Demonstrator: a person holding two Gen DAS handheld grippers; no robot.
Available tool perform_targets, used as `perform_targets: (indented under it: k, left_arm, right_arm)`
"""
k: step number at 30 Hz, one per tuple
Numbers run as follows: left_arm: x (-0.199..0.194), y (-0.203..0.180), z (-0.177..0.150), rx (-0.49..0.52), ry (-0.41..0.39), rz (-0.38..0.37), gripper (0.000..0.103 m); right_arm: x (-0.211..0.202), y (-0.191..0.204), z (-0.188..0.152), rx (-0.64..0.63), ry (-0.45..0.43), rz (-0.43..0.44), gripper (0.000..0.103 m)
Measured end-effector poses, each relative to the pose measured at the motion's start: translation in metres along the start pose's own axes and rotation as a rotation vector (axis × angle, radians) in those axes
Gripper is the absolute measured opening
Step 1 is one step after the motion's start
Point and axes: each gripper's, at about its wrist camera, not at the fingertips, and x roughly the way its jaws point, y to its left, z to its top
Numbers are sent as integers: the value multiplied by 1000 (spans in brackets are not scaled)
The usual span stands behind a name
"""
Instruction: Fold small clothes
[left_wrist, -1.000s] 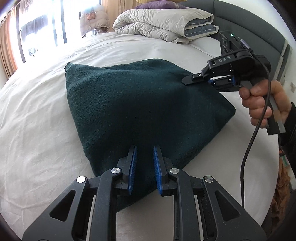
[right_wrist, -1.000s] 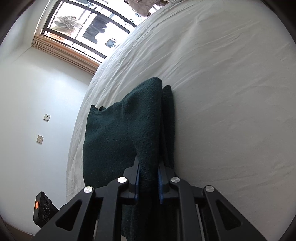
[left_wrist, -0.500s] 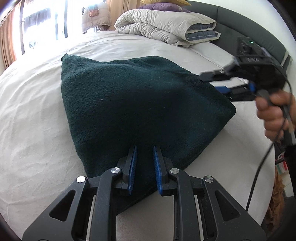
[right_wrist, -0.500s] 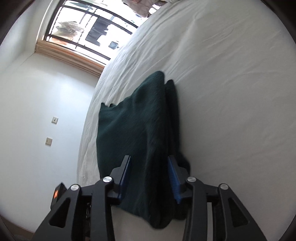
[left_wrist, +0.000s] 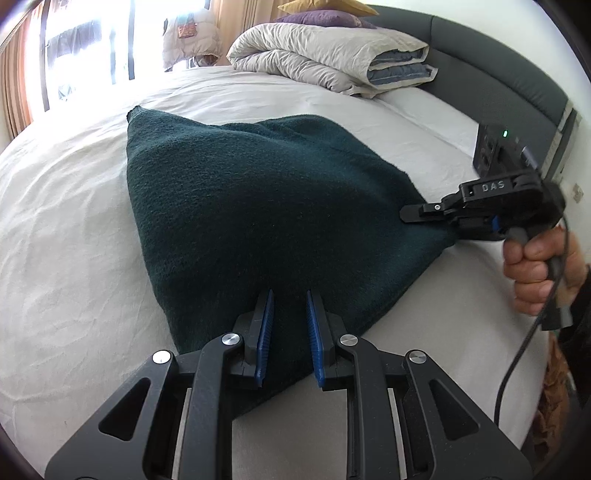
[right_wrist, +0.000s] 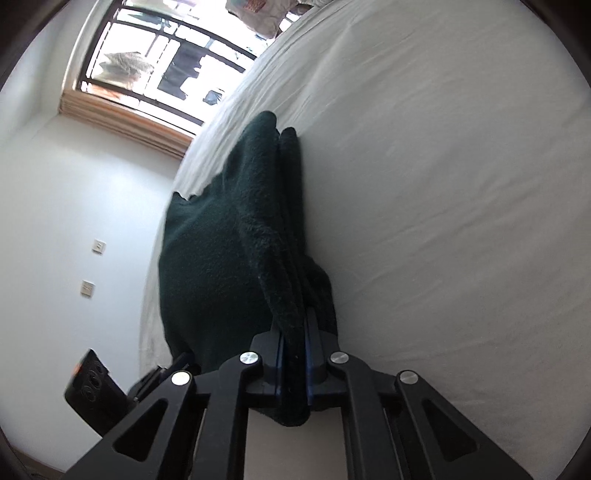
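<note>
Dark green garment (left_wrist: 258, 206) lies on the white bed sheet (left_wrist: 66, 236), spread almost flat in a shape close to a triangle; its long axis runs from the near edge of the bed toward the far edge by the window (left_wrist: 85, 48), and one narrow corner points to that window side. The left gripper (left_wrist: 289, 321) stands over the near corner of the cloth with its blue pads a little apart, and the fabric passes between them; whether the pads really press on it I cannot tell. The right gripper (left_wrist: 424, 218), held by a hand (left_wrist: 539, 269), has just been closing its jaws, and they now pinch the right corner of the garment. The right wrist view shows what the left one does not: the gripper (right_wrist: 293, 332) is tight on a thick fold of several layers. Only the left wrist view shows the folded duvet (left_wrist: 332, 55) at the far edge of the bed, with the purple pillow (left_wrist: 317, 16) behind it and the grey headboard (left_wrist: 491, 62) along the right side.
</note>
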Motion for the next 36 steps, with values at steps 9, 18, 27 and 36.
perform_targets:
  k: [9,18,27,36]
  left_arm:
    - [-33,53,45,-43,-95,39,18]
    - [46,97,108,-108,18,92,18]
    - [70,97,95,-116,12,81,18]
    - [76,108,96,-173,1,34,18]
  right_arm:
    - [-58,32,18,-64,-151,5,28]
    - [35,81,81,-127,-18,137,24]
    - [86,35,94,-27,34,34,0]
    - [86,51,86,-72,-23,2,0]
